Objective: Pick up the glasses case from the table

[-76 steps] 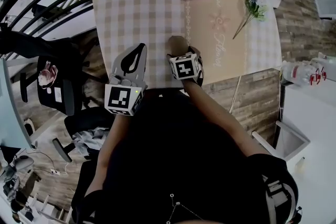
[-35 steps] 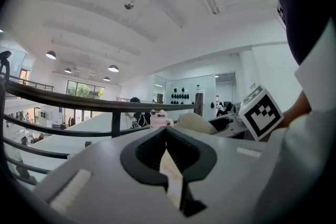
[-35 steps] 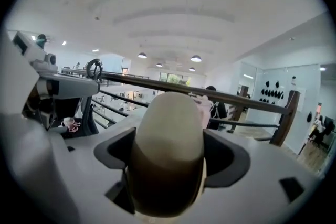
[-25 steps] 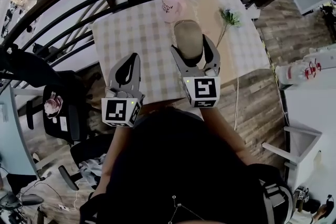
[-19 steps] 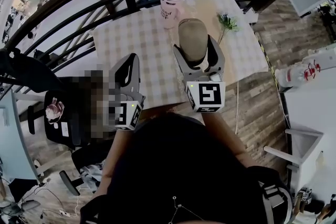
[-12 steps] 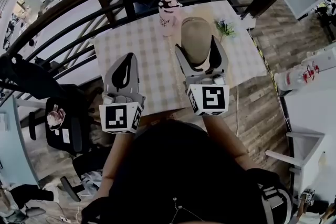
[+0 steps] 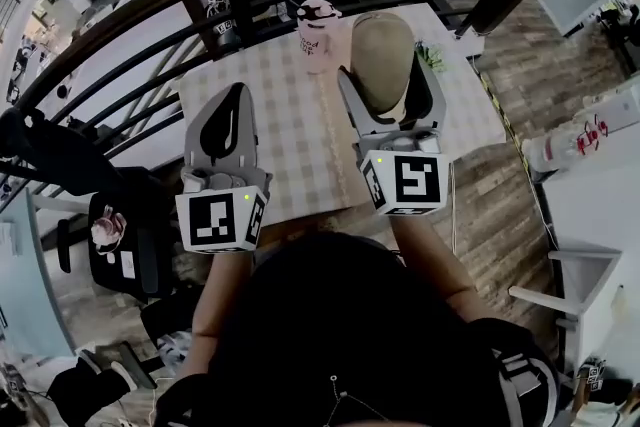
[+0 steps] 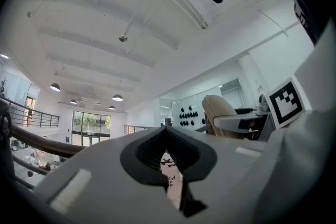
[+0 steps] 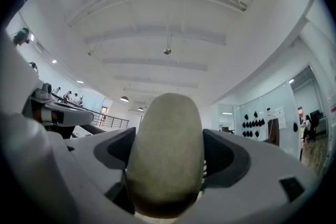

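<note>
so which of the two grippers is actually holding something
The right gripper: its jaws clamp the beige oval glasses case, held above the checked table. The left gripper is shut on nothing.

left gripper (image 7: 237,100): grey, black-lined jaws | right gripper (image 7: 388,85): alike | marker cube (image 7: 220,220) behind each: white, black squares, green light | top (image 7: 340,335): black

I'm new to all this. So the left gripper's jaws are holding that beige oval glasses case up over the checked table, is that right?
Not quite. The right gripper, not the left, holds the beige oval glasses case in its jaws over the checked table. The right gripper view shows the case clamped between them. The left gripper has its jaws closed on nothing.
</note>
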A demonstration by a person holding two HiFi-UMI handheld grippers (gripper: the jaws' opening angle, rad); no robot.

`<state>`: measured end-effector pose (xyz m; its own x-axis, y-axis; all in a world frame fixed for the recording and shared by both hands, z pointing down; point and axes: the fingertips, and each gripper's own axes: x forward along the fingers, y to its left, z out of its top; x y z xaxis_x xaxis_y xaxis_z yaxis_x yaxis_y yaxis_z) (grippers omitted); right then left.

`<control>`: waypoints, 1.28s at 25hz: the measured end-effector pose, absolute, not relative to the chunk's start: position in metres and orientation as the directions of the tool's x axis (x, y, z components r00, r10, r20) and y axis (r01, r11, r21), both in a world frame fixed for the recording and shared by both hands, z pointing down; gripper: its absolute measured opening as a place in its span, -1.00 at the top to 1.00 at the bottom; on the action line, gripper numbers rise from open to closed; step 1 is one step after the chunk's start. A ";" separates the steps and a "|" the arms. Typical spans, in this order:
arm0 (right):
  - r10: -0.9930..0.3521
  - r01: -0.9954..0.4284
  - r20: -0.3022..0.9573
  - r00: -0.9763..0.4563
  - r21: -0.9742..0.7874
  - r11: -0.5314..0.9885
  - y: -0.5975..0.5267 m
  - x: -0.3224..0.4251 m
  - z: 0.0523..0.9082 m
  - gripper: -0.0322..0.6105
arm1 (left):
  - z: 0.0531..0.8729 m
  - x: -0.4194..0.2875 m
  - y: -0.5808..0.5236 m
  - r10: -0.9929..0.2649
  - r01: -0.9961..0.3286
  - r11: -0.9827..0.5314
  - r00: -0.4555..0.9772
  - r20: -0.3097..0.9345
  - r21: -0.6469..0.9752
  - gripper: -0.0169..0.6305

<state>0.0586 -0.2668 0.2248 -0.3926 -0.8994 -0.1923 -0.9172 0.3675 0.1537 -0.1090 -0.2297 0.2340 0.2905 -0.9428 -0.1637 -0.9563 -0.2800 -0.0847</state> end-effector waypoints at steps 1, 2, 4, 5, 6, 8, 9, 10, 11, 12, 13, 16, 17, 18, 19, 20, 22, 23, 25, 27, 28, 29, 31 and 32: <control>-0.899 -0.917 -0.194 -0.392 0.153 0.367 -0.266 0.059 0.223 -0.27 | 0.231 -0.109 -0.229 -0.943 -0.957 -0.277 0.288 -0.166 -0.089 0.91; -0.899 -0.918 -0.195 -0.392 0.154 0.367 -0.266 0.060 0.221 -0.27 | 0.229 -0.109 -0.229 -0.943 -0.957 -0.275 0.287 -0.168 -0.092 0.91; -0.899 -0.918 -0.197 -0.391 0.157 0.365 -0.265 0.060 0.218 -0.28 | 0.225 -0.109 -0.228 -0.942 -0.957 -0.273 0.287 -0.173 -0.099 0.91; -0.899 -0.918 -0.198 -0.391 0.159 0.364 -0.264 0.060 0.217 -0.27 | 0.224 -0.109 -0.228 -0.942 -0.957 -0.273 0.288 -0.176 -0.101 0.91; -0.898 -0.918 -0.199 -0.391 0.160 0.364 -0.264 0.060 0.215 -0.27 | 0.222 -0.109 -0.227 -0.941 -0.956 -0.274 0.288 -0.177 -0.103 0.91; -0.898 -0.918 -0.202 -0.391 0.160 0.364 -0.263 0.060 0.214 -0.27 | 0.221 -0.109 -0.227 -0.940 -0.956 -0.275 0.290 -0.180 -0.105 0.91; -0.897 -0.918 -0.204 -0.391 0.160 0.364 -0.264 0.060 0.213 -0.28 | 0.220 -0.108 -0.227 -0.940 -0.956 -0.275 0.291 -0.180 -0.105 0.91; -0.897 -0.917 -0.204 -0.392 0.161 0.365 -0.264 0.060 0.213 -0.27 | 0.220 -0.108 -0.227 -0.939 -0.955 -0.276 0.291 -0.181 -0.105 0.91; -0.896 -0.917 -0.204 -0.394 0.162 0.365 -0.265 0.059 0.213 -0.27 | 0.219 -0.108 -0.228 -0.939 -0.955 -0.277 0.292 -0.181 -0.104 0.91; -0.896 -0.916 -0.203 -0.395 0.164 0.367 -0.265 0.059 0.213 -0.28 | 0.219 -0.108 -0.228 -0.939 -0.955 -0.278 0.293 -0.182 -0.104 0.91; -0.896 -0.915 -0.201 -0.396 0.165 0.368 -0.266 0.059 0.213 -0.27 | 0.219 -0.108 -0.228 -0.939 -0.955 -0.278 0.293 -0.182 -0.103 0.91; -0.896 -0.914 -0.195 -0.398 0.167 0.370 -0.266 0.059 0.214 -0.27 | 0.220 -0.107 -0.229 -0.939 -0.955 -0.280 0.294 -0.180 -0.102 0.91; -0.896 -0.914 -0.195 -0.398 0.166 0.370 -0.267 0.059 0.215 -0.27 | 0.220 -0.107 -0.230 -0.939 -0.955 -0.280 0.295 -0.179 -0.101 0.91; -0.897 -0.914 -0.194 -0.398 0.165 0.370 -0.268 0.060 0.216 -0.27 | 0.221 -0.106 -0.230 -0.939 -0.954 -0.281 0.295 -0.179 -0.100 0.91; -0.897 -0.914 -0.192 -0.398 0.165 0.370 -0.268 0.060 0.216 -0.28 | 0.221 -0.106 -0.231 -0.939 -0.955 -0.281 0.295 -0.179 -0.099 0.91; -0.898 -0.914 -0.191 -0.397 0.164 0.370 -0.269 0.061 0.217 -0.27 | 0.221 -0.106 -0.232 -0.939 -0.955 -0.281 0.295 -0.179 -0.099 0.91; -0.899 -0.916 -0.189 -0.395 0.162 0.368 -0.270 0.062 0.217 -0.28 | 0.221 -0.105 -0.233 -0.939 -0.954 -0.282 0.296 -0.178 -0.098 0.91; -0.900 -0.916 -0.188 -0.393 0.161 0.367 -0.271 0.063 0.217 -0.27 | 0.221 -0.105 -0.234 -0.939 -0.954 -0.282 0.296 -0.177 -0.098 0.91; -0.901 -0.917 -0.185 -0.392 0.160 0.366 -0.272 0.064 0.217 -0.27 | 0.220 -0.104 -0.234 -0.939 -0.954 -0.283 0.297 -0.176 -0.099 0.91; -0.903 -0.917 -0.179 -0.392 0.159 0.366 -0.273 0.065 0.218 -0.28 | 0.221 -0.102 -0.235 -0.938 -0.954 -0.284 0.298 -0.175 -0.100 0.91; -0.903 -0.917 -0.176 -0.391 0.158 0.366 -0.274 0.066 0.219 -0.27 | 0.221 -0.102 -0.235 -0.938 -0.953 -0.284 0.298 -0.175 -0.101 0.91; -0.904 -0.917 -0.173 -0.390 0.157 0.366 -0.274 0.066 0.220 -0.27 | 0.221 -0.102 -0.235 -0.938 -0.953 -0.284 0.298 -0.175 -0.102 0.91; -0.906 -0.918 -0.168 -0.388 0.156 0.364 -0.276 0.066 0.221 -0.27 | 0.222 -0.102 -0.236 -0.939 -0.954 -0.283 0.297 -0.173 -0.102 0.91; -0.907 -0.918 -0.166 -0.388 0.156 0.364 -0.276 0.066 0.222 -0.27 | 0.222 -0.103 -0.236 -0.940 -0.954 -0.282 0.296 -0.172 -0.102 0.91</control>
